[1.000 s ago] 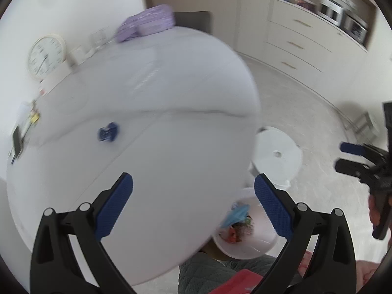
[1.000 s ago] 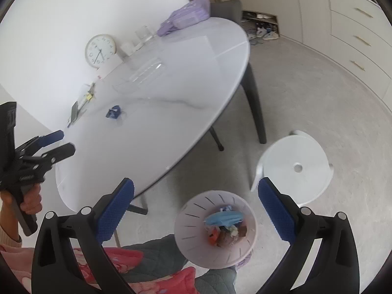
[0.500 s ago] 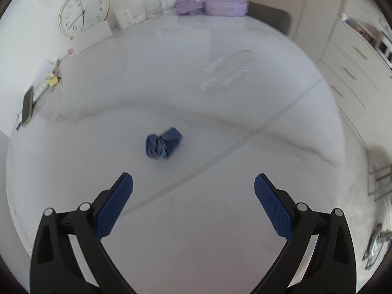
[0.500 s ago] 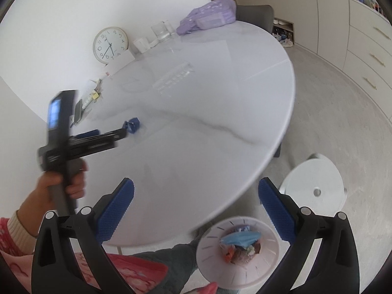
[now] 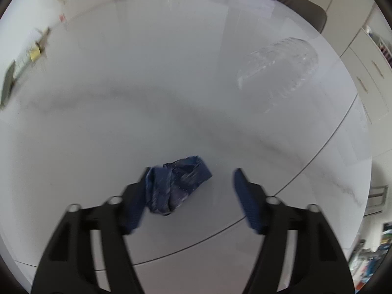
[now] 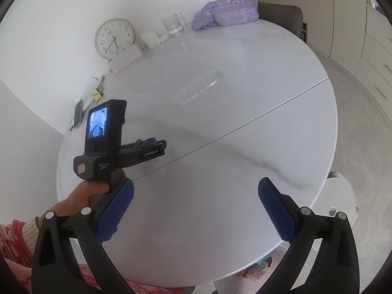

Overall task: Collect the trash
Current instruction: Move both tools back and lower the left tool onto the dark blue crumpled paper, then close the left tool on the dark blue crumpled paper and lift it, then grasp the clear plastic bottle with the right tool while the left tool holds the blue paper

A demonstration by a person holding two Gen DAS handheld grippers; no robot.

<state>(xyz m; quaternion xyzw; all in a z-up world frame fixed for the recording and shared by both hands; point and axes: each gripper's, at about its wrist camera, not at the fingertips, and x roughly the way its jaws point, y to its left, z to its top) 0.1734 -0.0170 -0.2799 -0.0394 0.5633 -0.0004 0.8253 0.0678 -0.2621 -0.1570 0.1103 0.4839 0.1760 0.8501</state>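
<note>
left gripper: down low over the table, jaws have just been closing, still apart; blue wrapper sits between them
left finger pads: one pad is right up against the wrapper's side, other pad is off to the right w/ bare table in the gap; not squeezed yet
blue wrapper: crumpled dark blue trash, lies on the white table near its front half, just past the thin seam line; in the right cam only a bit of it peeks out by the left tool's tip
right gripper: up over the near edge of the table, fingers wide apart, nothing in them
hand: holds the left tool's black grip; pink-red sleeve w/ cream cuff behind it
table: round, white w/ grey veins, a seam runs across it
clear plastic box: lies mid table, well apart from the wrapper
clock: leans at the far edge by the wall
glasses: next to the clock
purple bag: far side of the table
phone: left edge of the table, w/ papers & clips by it
white stool: on the floor, right of the table
bin: cannot tell much, just a bit of colour under the table's near edge
</note>
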